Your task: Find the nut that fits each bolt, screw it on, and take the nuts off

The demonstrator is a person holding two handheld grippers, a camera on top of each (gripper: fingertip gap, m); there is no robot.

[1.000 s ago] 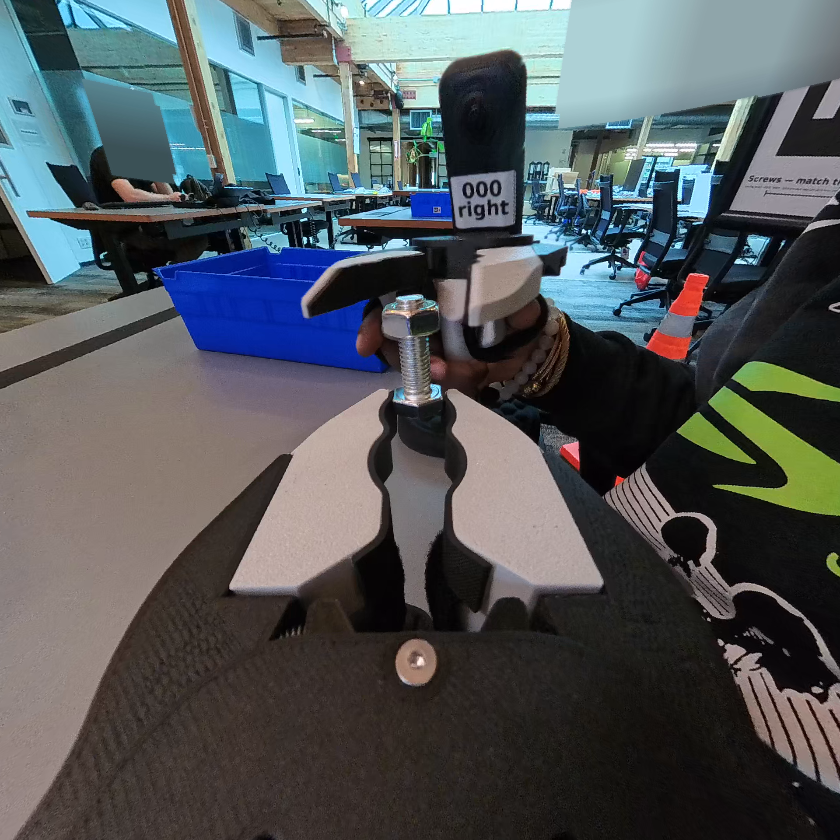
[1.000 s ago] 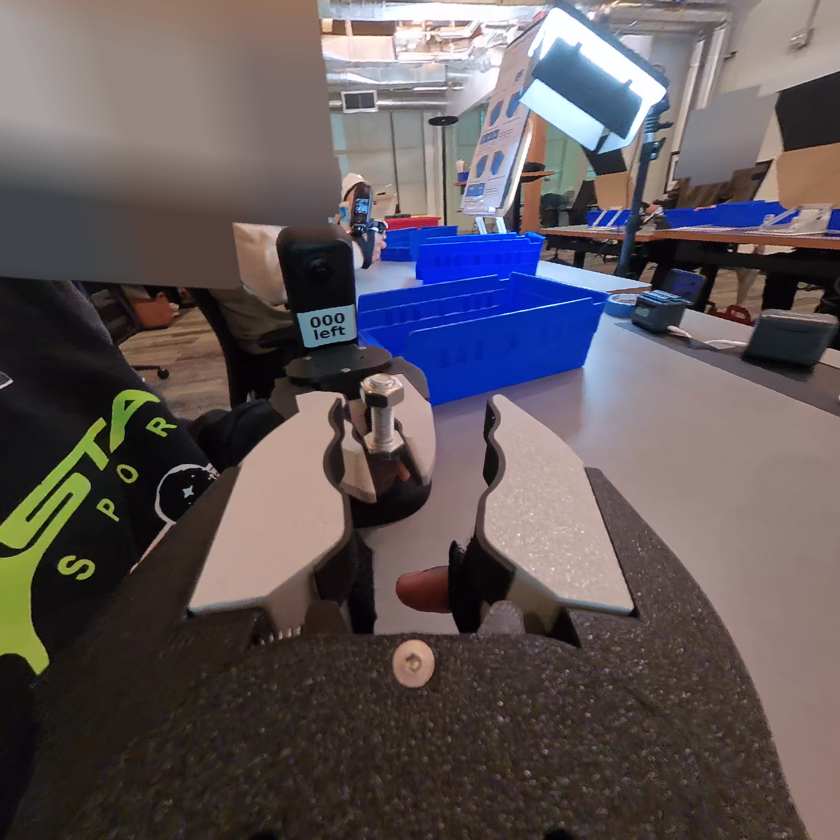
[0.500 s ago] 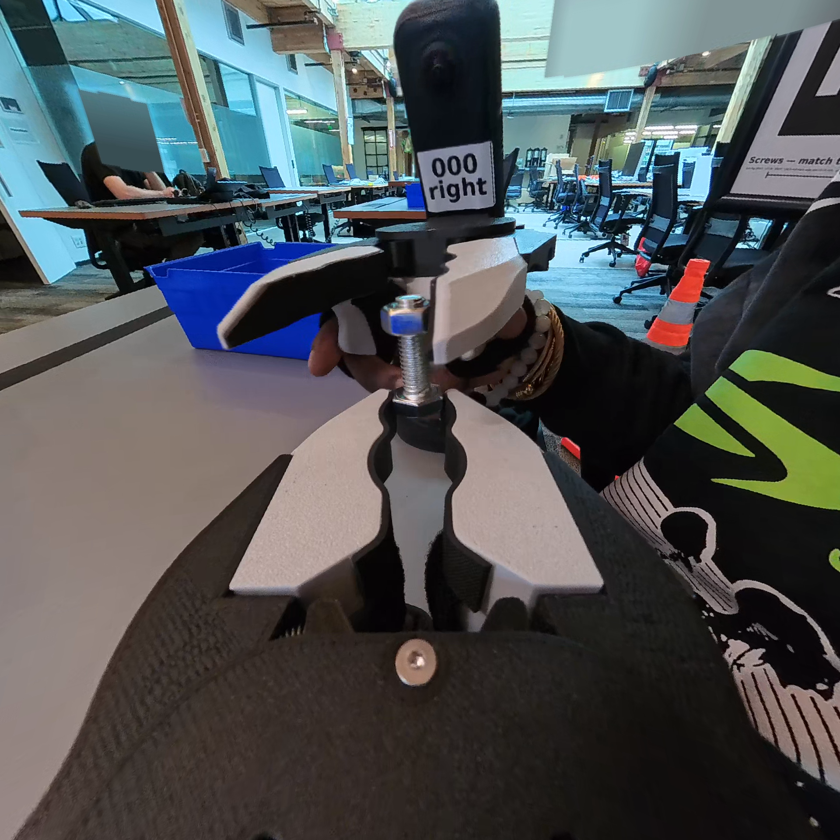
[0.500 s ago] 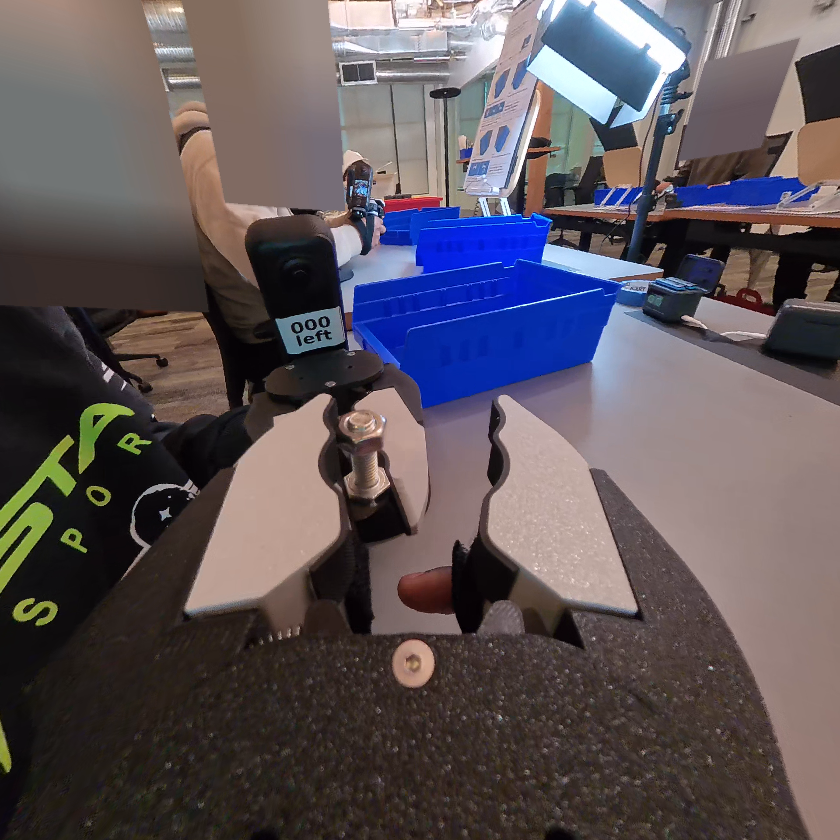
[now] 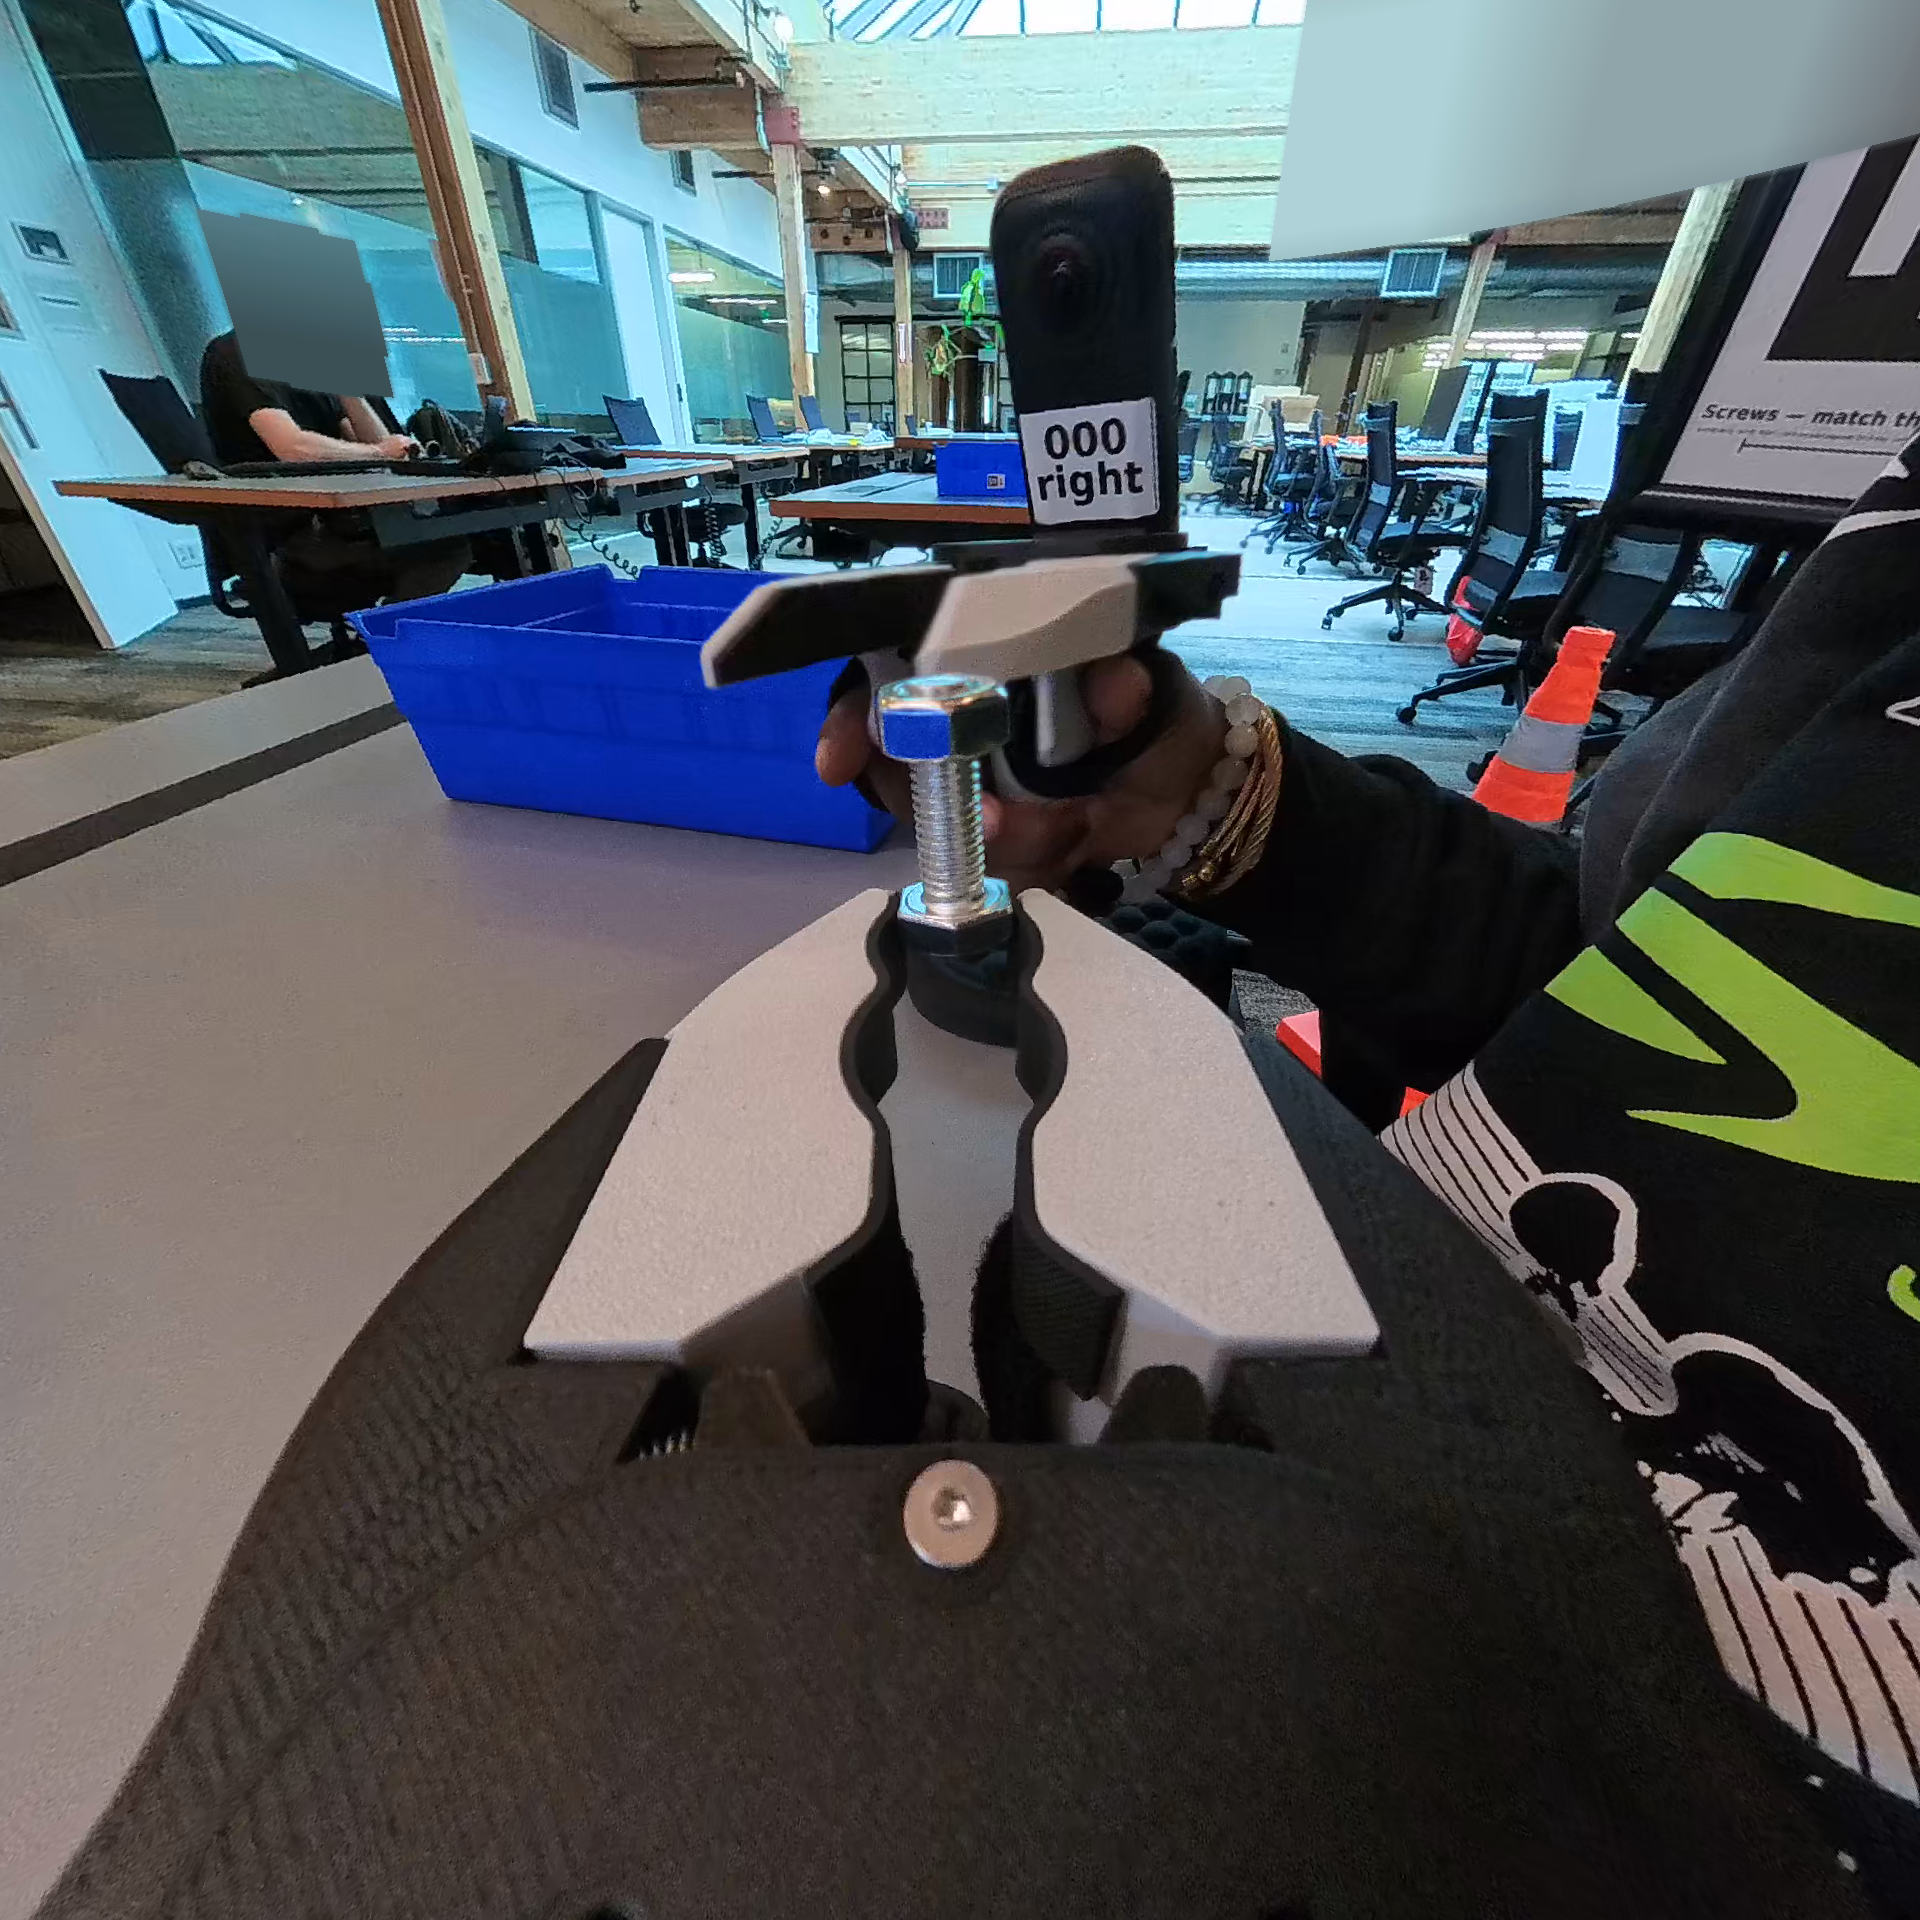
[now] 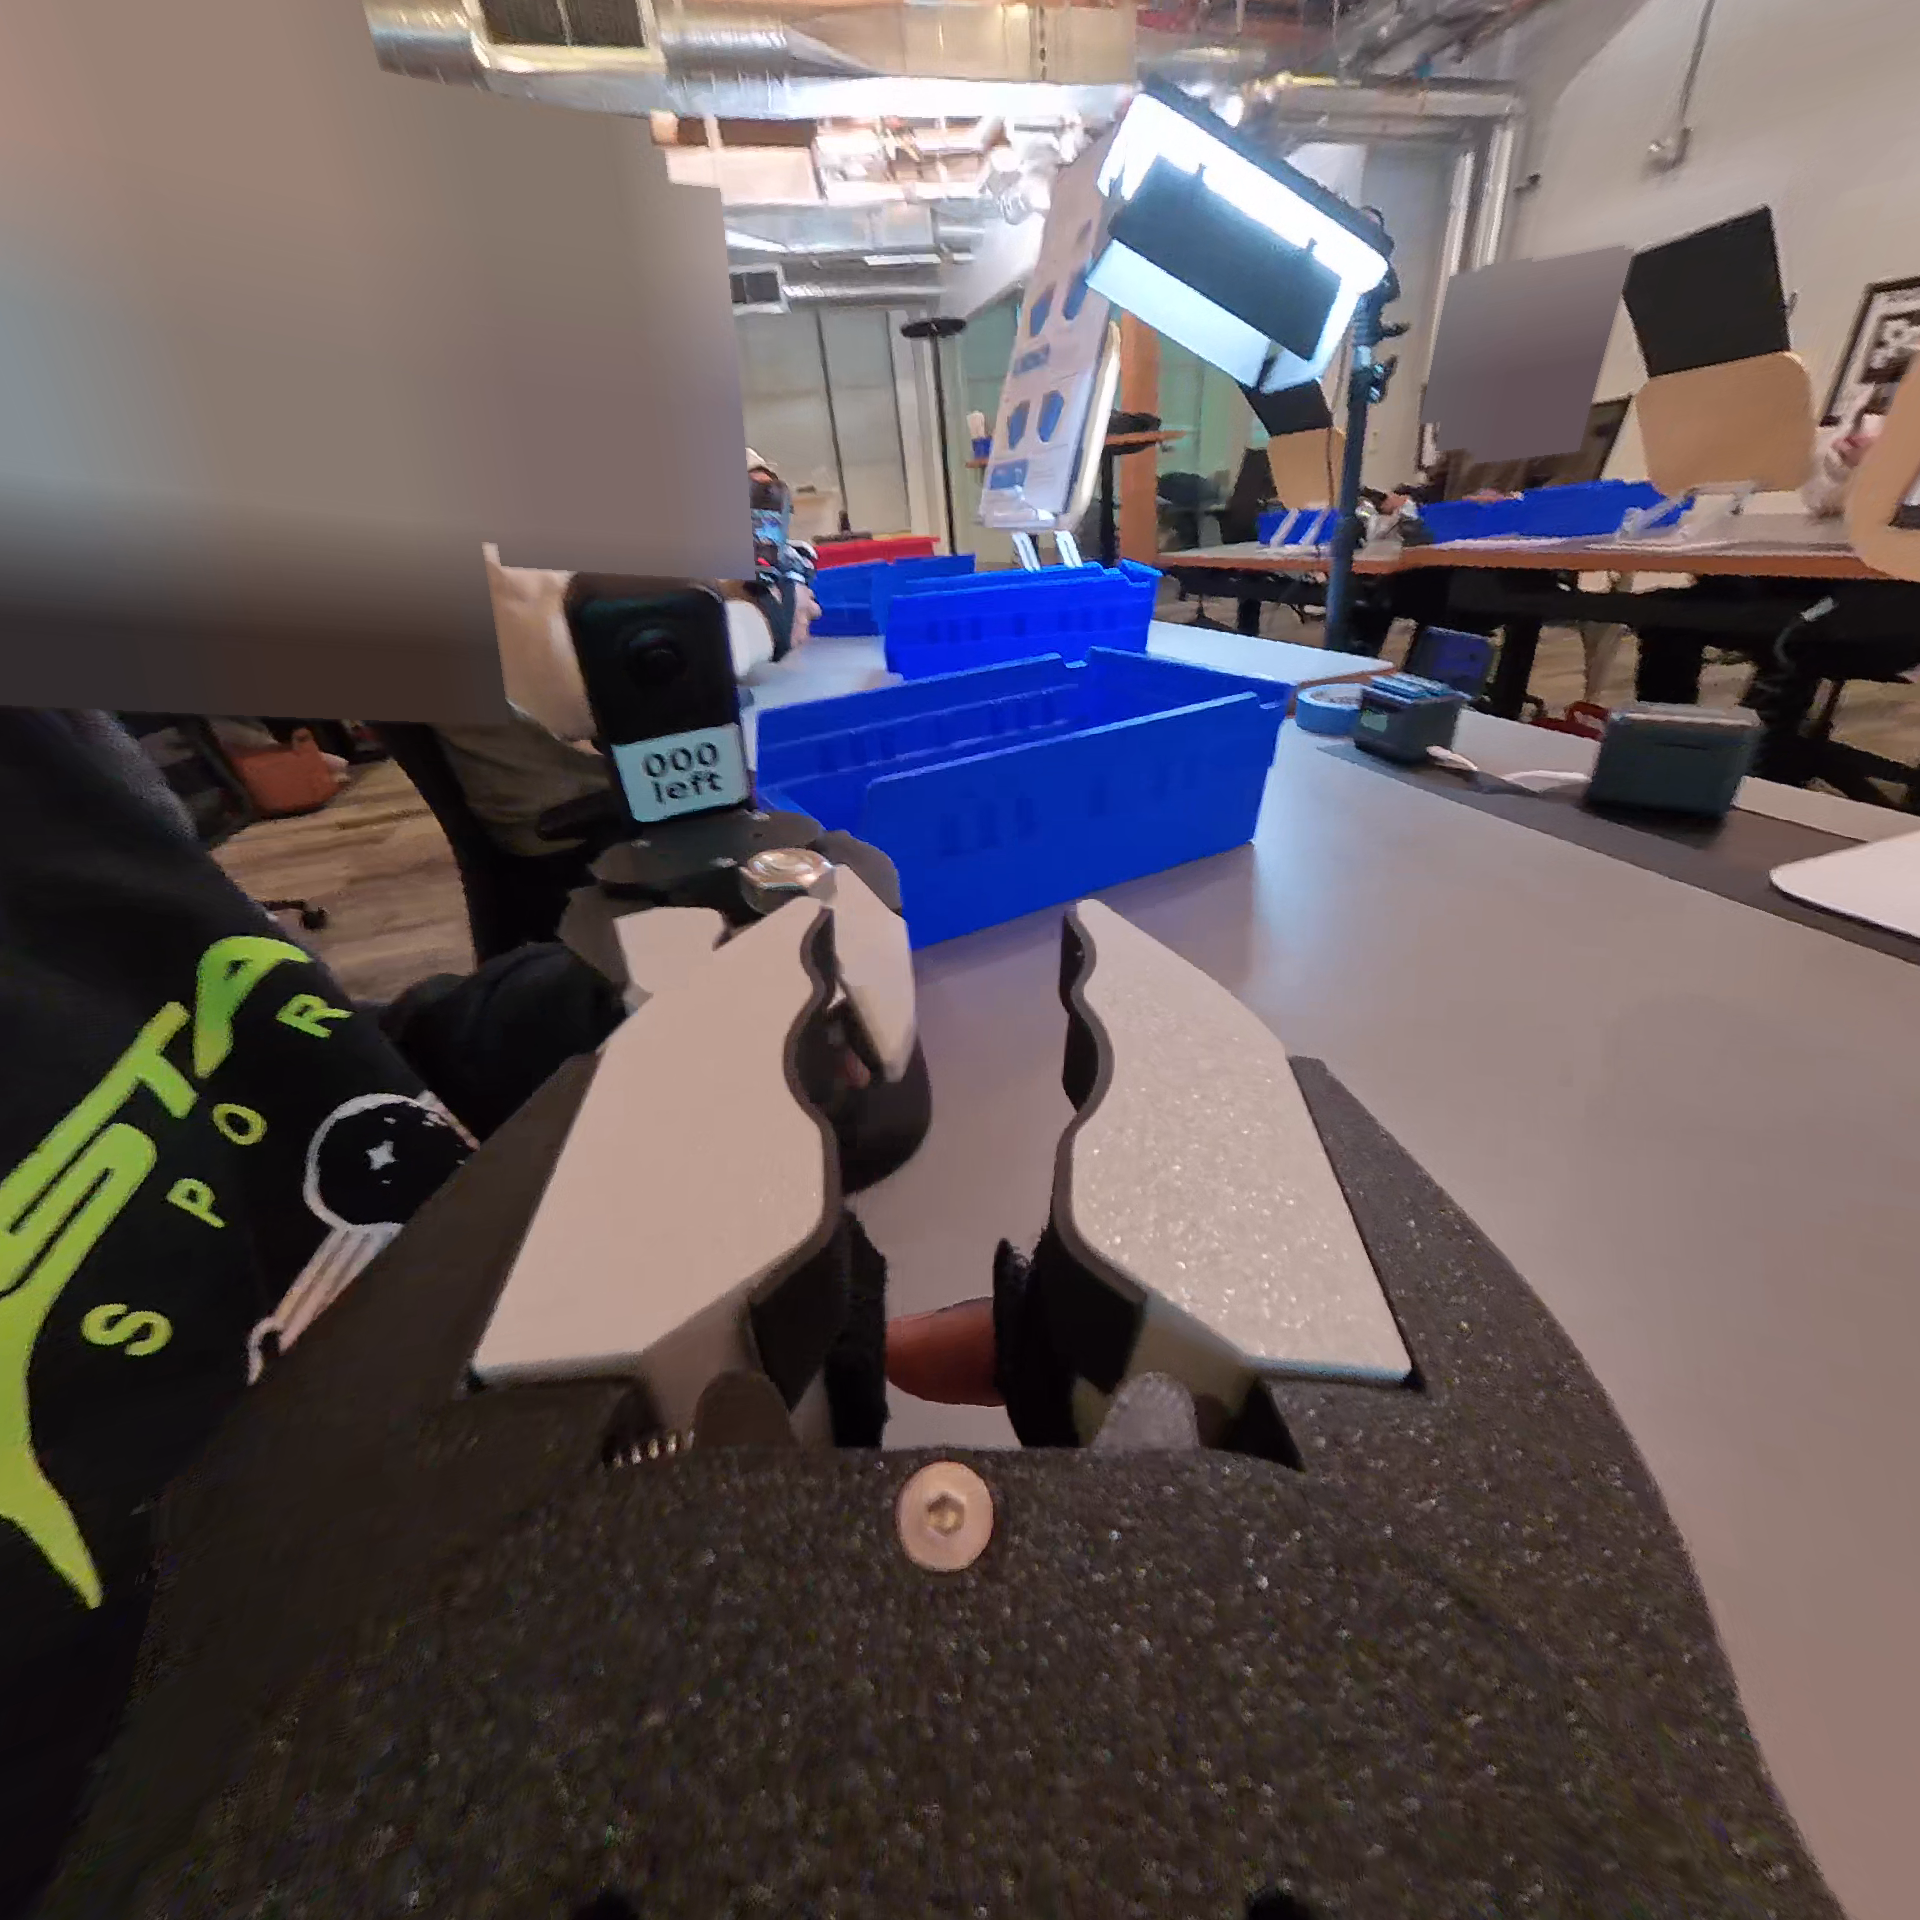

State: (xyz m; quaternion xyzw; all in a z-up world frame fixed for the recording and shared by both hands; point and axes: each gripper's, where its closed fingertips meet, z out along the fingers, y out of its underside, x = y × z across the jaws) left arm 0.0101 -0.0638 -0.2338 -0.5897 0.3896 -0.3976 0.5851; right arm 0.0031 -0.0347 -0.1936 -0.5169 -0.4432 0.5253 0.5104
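A silver bolt (image 5: 948,821) stands upright with its hex head on top. A silver nut (image 5: 954,902) sits at its lower end. My left gripper (image 5: 954,935) is shut at the fingertips on that nut end; what lies under the nut is dark and unclear. My right gripper (image 5: 831,665) is open and empty, held in a hand just above and behind the bolt head. In the right wrist view, the right gripper (image 6: 945,935) is open over the grey table (image 6: 1455,1039). The bolt head (image 6: 790,873) shows just past its left finger; the shaft is hidden.
A blue bin (image 5: 623,707) stands on the table (image 5: 312,987) beyond the bolt; it also shows in the right wrist view (image 6: 1039,810). Small grey devices (image 6: 1673,753) and a tape roll (image 6: 1325,707) lie far right. An orange cone (image 5: 1548,727) stands on the floor.
The right gripper came in close around the bolt head, then rose above it, staying open. The left gripper kept its hold on the upright bolt.
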